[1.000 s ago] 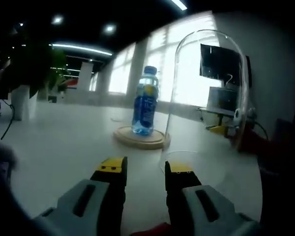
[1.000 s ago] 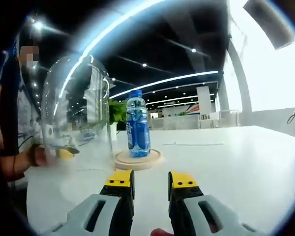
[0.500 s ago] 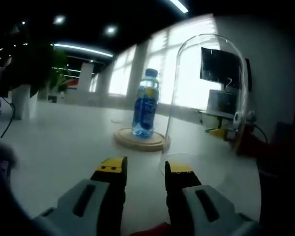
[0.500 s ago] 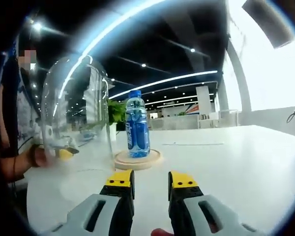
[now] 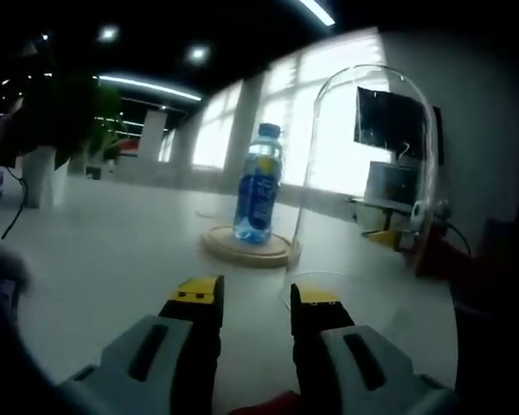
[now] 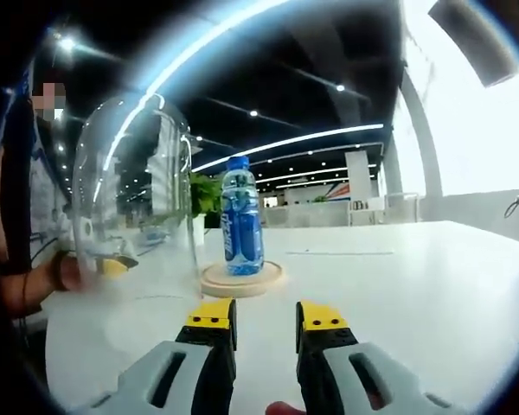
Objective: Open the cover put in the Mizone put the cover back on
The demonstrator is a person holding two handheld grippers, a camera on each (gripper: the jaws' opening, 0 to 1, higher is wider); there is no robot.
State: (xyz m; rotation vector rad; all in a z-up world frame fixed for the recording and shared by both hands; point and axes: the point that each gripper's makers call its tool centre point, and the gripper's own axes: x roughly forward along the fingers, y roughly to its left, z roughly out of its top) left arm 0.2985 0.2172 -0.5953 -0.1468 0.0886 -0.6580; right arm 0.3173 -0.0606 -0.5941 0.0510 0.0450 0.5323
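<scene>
The left claw point(image 5: 255, 298) rises from the bottom of the left gripper view, its two yellow-tipped jaws apart with nothing between them, over the white desk point(image 5: 112, 242). Ahead, a blue Mizone bottle point(image 5: 259, 183) stands upright on a round wooden base point(image 5: 246, 246). Just to the right of the base, a clear glass dome cover point(image 5: 368, 164) stands off it on the desk. At far left sits a potted plant point(image 5: 56, 130).
</scene>
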